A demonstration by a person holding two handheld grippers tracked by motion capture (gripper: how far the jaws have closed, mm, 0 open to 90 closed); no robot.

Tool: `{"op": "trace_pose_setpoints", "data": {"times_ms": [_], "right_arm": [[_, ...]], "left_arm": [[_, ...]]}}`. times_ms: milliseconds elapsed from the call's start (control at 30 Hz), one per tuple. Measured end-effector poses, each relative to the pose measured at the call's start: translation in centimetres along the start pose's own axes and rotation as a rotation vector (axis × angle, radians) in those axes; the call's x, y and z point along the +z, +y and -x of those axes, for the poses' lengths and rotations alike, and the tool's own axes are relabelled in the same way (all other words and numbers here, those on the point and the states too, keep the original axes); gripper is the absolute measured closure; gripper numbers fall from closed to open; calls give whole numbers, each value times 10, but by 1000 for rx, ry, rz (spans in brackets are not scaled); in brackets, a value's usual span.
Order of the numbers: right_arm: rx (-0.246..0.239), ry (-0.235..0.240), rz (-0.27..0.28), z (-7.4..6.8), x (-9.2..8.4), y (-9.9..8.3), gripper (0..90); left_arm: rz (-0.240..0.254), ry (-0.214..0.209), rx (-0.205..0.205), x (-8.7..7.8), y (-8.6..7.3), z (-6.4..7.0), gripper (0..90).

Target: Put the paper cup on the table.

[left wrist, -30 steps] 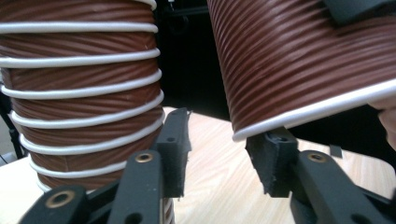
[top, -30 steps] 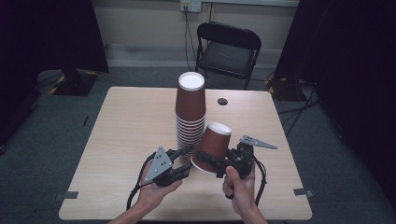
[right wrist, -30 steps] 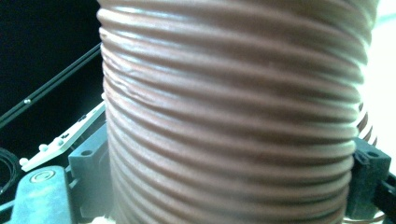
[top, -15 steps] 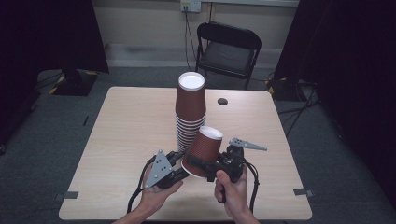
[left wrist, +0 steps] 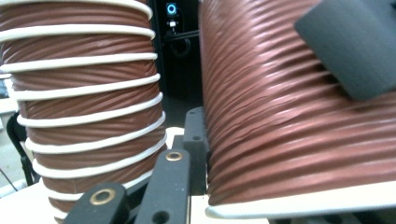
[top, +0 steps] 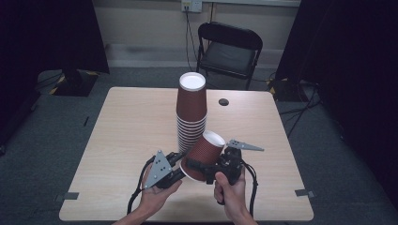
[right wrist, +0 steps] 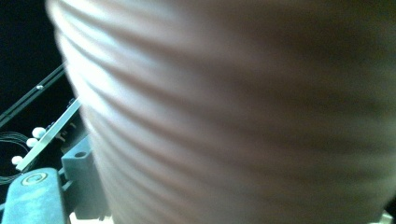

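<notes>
At the left of the high view we are seeing the person's left hand (top: pixel 157 199) holding the left gripper (top: pixel 180 161) low over the table (top: pixel 126 122). Its jaws have just been closing, and they are sitting at the white rim of 1 loose brown cup (top: pixel 204 150); in the left gripper view 1 black jaw is lying just beside that cup (left wrist: pixel 289 116), but we cannot tell whether the pads are pressing on it.

Behind the grippers, near the middle of the table, 1 stack of cups (top: pixel 191 110) is standing upright, mouths down. In the left gripper view we are counting about 9 white rims on the stack (left wrist: pixel 88 93).

The loose cup is tilting, its white base up and to the right, just in front of the stack. The right gripper (top: pixel 206 168) is reaching along its side, and its jaws have just been opening wider; how far they are clasping the cup we cannot tell. In the right gripper view the ribbed cup (right wrist: pixel 243 116) is looming blurred and close. The right hand (top: pixel 230 192) is gripping the handle.

Farther right, 1 small dark disc (top: pixel 224 101) is lying on the table, and 1 black chair (top: pixel 227 47) is standing beyond it.
</notes>
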State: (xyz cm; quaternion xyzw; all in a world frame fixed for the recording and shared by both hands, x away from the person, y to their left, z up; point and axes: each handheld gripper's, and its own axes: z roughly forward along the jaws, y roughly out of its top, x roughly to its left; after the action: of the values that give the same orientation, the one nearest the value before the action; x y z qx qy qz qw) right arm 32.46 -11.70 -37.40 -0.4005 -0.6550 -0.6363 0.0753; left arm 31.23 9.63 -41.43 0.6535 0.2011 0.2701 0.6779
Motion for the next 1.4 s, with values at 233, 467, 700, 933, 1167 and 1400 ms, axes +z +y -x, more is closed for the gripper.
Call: {"op": "trace_pose_setpoints", "data": {"times_ms": [233, 467, 700, 933, 1167, 1400], "right_arm": [[7, -26, 50, 9, -10, 7, 117], [-1, -32, 72, 17, -17, 13, 108], [16, -30, 72, 24, -17, 12, 105], [32, -33, 83, 27, -17, 13, 104], [31, -56, 113, 29, -20, 15, 139], [-1, -119, 140, 35, -31, 21, 149]], "left_arm": [[-26, -28, -16, -2, -4, 0, 833], [-80, -68, -70, -3, -3, 0, 846], [-126, -88, -117, -4, -4, -4, 847], [-128, -104, -146, -4, -4, -6, 847], [-169, -109, -110, -7, -5, -7, 851], [-206, -119, -115, -7, -1, -11, 850]]}}
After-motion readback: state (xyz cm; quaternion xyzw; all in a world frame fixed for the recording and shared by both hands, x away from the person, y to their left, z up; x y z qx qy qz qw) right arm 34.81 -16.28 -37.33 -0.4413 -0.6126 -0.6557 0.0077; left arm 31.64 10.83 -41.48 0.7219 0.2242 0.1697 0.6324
